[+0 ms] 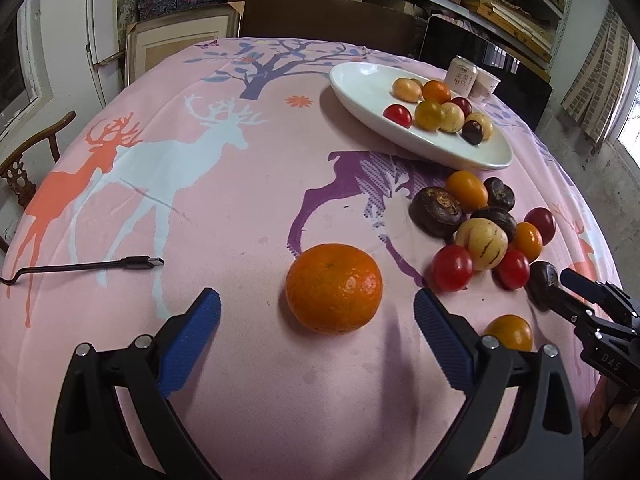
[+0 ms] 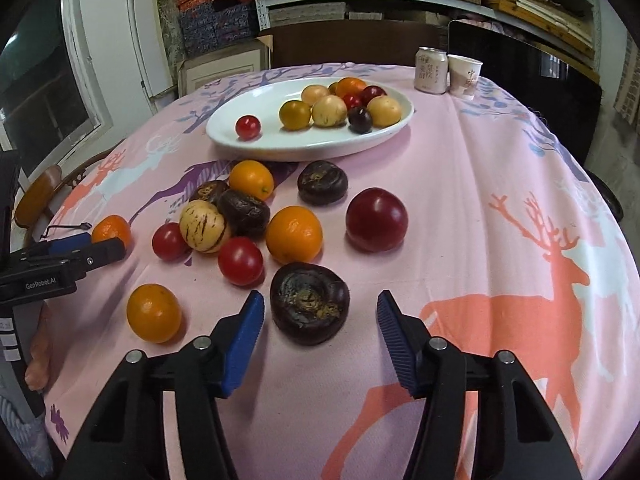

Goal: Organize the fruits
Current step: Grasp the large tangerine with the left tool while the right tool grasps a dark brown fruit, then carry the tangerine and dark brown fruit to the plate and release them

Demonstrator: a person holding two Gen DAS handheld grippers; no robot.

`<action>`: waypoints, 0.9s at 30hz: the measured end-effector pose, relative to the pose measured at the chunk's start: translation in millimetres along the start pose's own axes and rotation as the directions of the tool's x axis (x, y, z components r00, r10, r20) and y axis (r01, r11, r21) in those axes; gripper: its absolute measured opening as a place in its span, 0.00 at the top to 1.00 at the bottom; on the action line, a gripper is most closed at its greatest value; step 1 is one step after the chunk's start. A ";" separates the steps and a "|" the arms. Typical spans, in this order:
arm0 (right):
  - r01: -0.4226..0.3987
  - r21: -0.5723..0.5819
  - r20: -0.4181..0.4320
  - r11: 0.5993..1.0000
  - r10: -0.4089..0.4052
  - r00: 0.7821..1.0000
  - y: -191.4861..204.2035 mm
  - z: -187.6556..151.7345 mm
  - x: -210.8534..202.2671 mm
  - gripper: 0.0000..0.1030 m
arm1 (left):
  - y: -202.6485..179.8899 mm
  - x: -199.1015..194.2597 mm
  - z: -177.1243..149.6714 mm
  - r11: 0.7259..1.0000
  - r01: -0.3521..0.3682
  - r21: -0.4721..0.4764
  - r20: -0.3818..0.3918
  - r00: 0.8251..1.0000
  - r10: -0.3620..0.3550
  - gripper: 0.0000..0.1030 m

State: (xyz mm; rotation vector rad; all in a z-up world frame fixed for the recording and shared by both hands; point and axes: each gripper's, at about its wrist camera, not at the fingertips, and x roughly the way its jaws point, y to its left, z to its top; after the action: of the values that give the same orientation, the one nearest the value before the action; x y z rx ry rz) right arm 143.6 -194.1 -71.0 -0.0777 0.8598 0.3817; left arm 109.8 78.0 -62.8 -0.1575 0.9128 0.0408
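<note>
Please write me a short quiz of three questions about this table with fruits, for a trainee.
1. True or false: the white oval ceramic plate is empty.
2. What lies between the left claw's fingers? A: big round orange mandarin; B: red tomato; C: dark plum.
3. What stands beside the white paper cup at the far edge?
Key: 1 false; 2 A; 3 a pale drink can.
</note>
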 end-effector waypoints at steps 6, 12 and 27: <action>-0.044 0.019 -0.034 0.999 0.045 0.998 4.1 4.6 9.6 0.45 | 0.6 3.2 2.3 0.999 0.034 -0.004 -0.019 0.999 -0.034 0.08; -0.048 0.063 -0.044 0.997 0.050 0.998 -3.5 3.8 12.8 0.56 | 0.4 3.0 4.7 0.999 0.031 -0.011 -0.002 1.000 -0.031 0.08; -0.053 0.077 0.017 0.996 0.052 0.998 -6.1 0.6 0.6 0.58 | -3.9 3.2 2.2 0.997 0.075 0.013 0.002 0.997 -0.075 0.56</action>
State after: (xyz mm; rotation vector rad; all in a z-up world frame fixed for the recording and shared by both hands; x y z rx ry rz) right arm 146.5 -199.4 -71.6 0.0199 0.8620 0.3973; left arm 113.8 74.4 -63.5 -0.1793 0.9042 -0.0344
